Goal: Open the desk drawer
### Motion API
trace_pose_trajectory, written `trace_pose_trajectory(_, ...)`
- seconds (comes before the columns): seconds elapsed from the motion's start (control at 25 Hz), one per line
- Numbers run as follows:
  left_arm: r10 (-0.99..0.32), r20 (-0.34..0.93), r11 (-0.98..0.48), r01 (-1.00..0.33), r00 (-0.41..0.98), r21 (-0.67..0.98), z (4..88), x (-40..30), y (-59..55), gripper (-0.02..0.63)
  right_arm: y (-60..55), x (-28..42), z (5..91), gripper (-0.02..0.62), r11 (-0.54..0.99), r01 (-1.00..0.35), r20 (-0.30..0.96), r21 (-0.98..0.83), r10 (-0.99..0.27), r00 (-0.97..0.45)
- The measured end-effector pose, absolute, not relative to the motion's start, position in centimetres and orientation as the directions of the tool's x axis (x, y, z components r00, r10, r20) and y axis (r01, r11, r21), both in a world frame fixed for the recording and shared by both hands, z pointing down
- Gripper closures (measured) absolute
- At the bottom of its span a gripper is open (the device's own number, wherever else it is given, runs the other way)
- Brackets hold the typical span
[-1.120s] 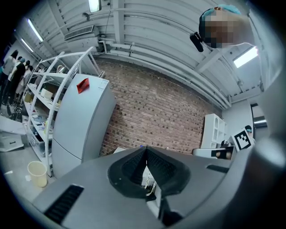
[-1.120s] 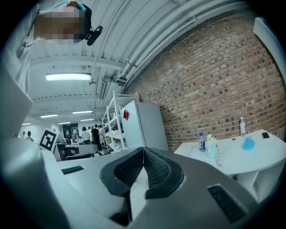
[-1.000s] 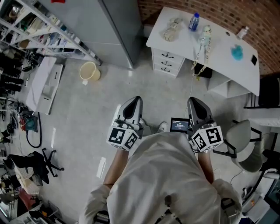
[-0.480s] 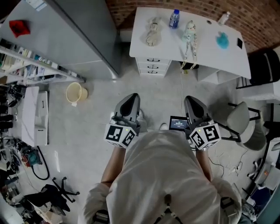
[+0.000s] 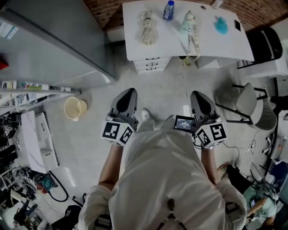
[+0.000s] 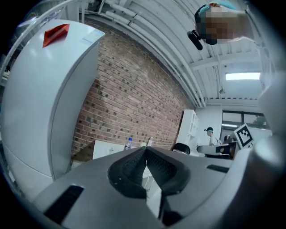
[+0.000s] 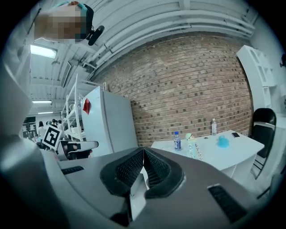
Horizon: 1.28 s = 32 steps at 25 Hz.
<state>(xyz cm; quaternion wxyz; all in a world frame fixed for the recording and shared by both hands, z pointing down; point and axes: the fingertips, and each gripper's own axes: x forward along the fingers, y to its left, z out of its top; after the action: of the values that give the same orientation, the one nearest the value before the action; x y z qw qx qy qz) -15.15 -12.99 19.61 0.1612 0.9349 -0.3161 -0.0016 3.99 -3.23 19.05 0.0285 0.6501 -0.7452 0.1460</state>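
Head view: left hand-held gripper closed, empty | right hand-held gripper closed, empty | both well apart from drawers under white worktop

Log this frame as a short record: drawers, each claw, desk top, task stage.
drawers: under the white desk, all shut
left claw: shut, empty, well short of the desk
right claw: shut, empty, well short of the desk
desk top: bottle, beige soft toy, pale green soft toy, blue item
task stage: drawers untouched
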Motion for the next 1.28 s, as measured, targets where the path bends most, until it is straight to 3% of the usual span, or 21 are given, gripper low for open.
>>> trace_pose_trajectory(0.4,-0.557,0.134,-0.795,-0.573,0.819,0.199,21.7,-13.2,-16.3,0.598,-8.0,5.5,22.1,0.569,0.193,-0.981,0.344,-0.004,-0.921,-0.182)
trace_pose_trajectory(0.8,-0.467,0.362,-0.882,-0.451,0.806,-0.134,30.1,-8.2,-18.1,0.598,-14.7,2.7,29.4,0.569,0.458,-0.875,0.485,0.158,-0.808,-0.335)
trace_pose_trajectory(0.96,-0.388,0.477,-0.921,-0.348,0.789,-0.173,35.1,-5.2,-18.5,0.598,-15.7,3.3,34.5,0.569,0.521,-0.814,0.586,0.256,-0.754,-0.298)
trace_pose_trajectory(1.28,-0.346,0.656,-0.906,-0.058,0.671,-0.419,46.6,-2.4,-20.8,0.598,-17.7,4.0,44.6,0.569,0.655,-0.616,0.712,0.437,-0.671,-0.207)
